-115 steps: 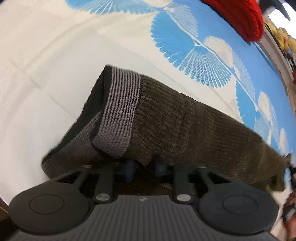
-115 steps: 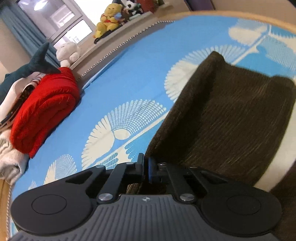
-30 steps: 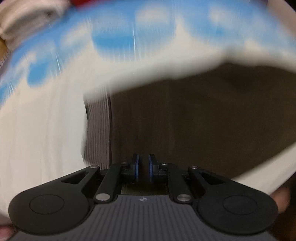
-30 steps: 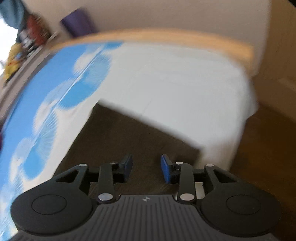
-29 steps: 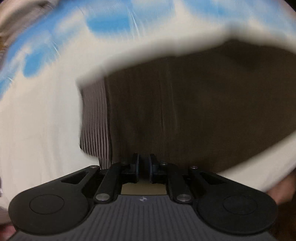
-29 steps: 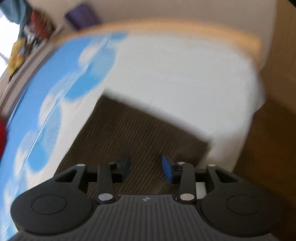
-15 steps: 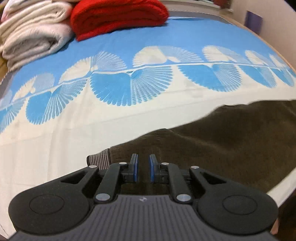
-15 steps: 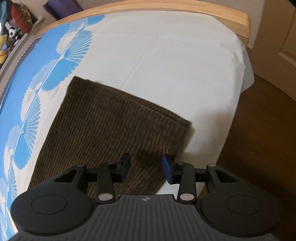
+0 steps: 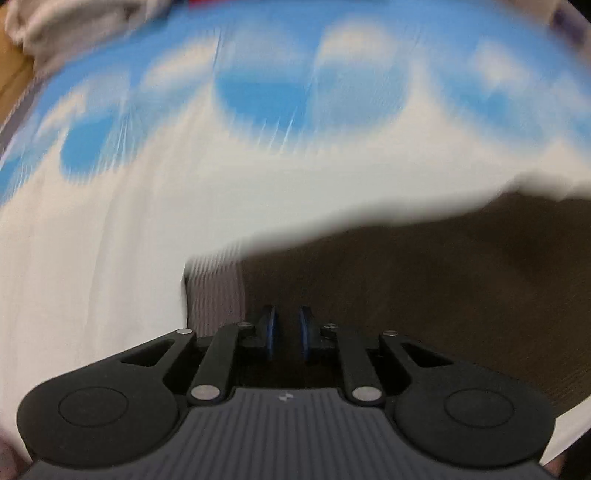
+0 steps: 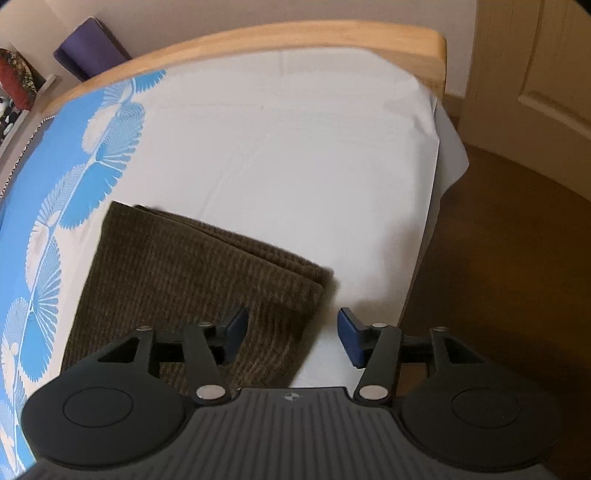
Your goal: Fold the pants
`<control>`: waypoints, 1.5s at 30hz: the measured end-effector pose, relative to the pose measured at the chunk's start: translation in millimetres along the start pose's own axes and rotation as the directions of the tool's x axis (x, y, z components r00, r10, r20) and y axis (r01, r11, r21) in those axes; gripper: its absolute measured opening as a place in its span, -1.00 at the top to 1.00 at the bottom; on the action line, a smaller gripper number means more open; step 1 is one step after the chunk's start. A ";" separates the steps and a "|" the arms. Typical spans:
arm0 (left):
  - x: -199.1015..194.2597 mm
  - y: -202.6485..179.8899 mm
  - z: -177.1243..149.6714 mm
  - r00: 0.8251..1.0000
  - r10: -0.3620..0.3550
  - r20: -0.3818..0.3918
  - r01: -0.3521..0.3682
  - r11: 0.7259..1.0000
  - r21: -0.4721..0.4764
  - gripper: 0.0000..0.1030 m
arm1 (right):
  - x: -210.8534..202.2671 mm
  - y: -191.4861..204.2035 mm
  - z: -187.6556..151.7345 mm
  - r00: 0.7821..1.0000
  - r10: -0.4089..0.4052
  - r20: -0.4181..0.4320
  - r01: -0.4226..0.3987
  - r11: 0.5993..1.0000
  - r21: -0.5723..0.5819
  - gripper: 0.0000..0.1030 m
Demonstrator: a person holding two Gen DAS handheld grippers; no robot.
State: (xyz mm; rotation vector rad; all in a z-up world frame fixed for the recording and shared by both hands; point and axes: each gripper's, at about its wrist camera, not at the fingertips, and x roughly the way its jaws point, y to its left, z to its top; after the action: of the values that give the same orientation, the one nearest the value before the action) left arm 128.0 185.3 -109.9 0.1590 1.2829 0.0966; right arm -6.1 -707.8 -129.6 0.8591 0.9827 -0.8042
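Note:
Dark brown corduroy pants (image 10: 184, 273) lie folded flat on the bed, near its edge. My right gripper (image 10: 291, 326) hovers over their near right corner. Its jaws are opening: one pad is above the cloth, the other above the white sheet (image 10: 295, 147), and neither presses on anything. The left wrist view is blurred. There my left gripper (image 9: 289, 330) points down over the pants (image 9: 424, 277) beside the striped grey waistband (image 9: 214, 295). Its pads stand a narrow gap apart, and I see no cloth between them.
The sheet has a blue fan-patterned band (image 10: 55, 221) on the far side. A wooden footboard (image 10: 295, 37) curves round the bed's end. A brown floor (image 10: 498, 258) and a door (image 10: 535, 74) lie past the edge. Pale folded cloth (image 9: 74, 22) sits at the bed's far corner.
The right jaws have spread wider, and that gripper has sunk toward the pants' corner. The left gripper has shifted over the waistband end, its view now blurred. The pants lie still.

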 end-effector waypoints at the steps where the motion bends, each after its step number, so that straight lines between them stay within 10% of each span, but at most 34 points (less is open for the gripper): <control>1: -2.7 -8.0 -1.0 0.999 0.028 0.028 -0.029 0.999 0.043 0.72 | 2.8 -1.8 0.3 1.000 -0.004 -0.008 0.004 1.000 0.011 -0.10; 6: -53.6 -37.5 -4.2 0.963 0.020 0.269 -0.042 0.996 0.078 0.49 | 12.2 -6.0 3.8 1.000 -0.005 -0.001 0.005 0.999 0.048 -0.10; 12: -70.8 -71.0 -14.5 0.944 -0.076 0.322 0.037 0.991 0.128 0.41 | 19.6 -1.4 6.9 0.999 0.006 0.035 -0.006 1.000 0.018 -0.09; 16: -68.0 -90.6 -15.5 0.935 -0.114 0.336 0.048 0.979 0.199 0.40 | 26.4 2.2 6.2 1.000 -0.006 0.022 0.006 1.000 0.004 -0.08; 25: -69.9 -90.9 -11.5 0.931 -0.118 0.346 0.058 0.982 0.177 0.40 | 15.1 8.7 5.6 0.998 0.011 0.067 -0.012 1.000 0.011 0.57; 33: -106.3 -77.7 -14.6 0.948 -0.144 0.283 0.135 0.989 0.051 0.40 | -30.1 31.0 -3.1 0.975 0.113 0.194 -0.103 0.993 -0.060 0.61; 40: -133.5 -89.4 -53.6 0.903 -0.229 0.363 0.233 0.972 0.034 0.40 | -55.2 46.7 -11.1 0.952 0.155 0.263 -0.116 0.980 -0.159 0.62; 45: -111.3 -97.6 -63.1 0.933 -0.218 0.287 0.228 0.974 -0.004 0.40 | -87.9 72.0 -31.7 0.910 0.235 0.342 -0.138 0.949 -0.283 0.63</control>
State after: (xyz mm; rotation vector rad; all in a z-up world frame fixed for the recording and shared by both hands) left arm 34.5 75.4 -38.7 -0.0066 1.0015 -0.0956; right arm 15.3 -632.9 -41.1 0.5418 0.6352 -0.6288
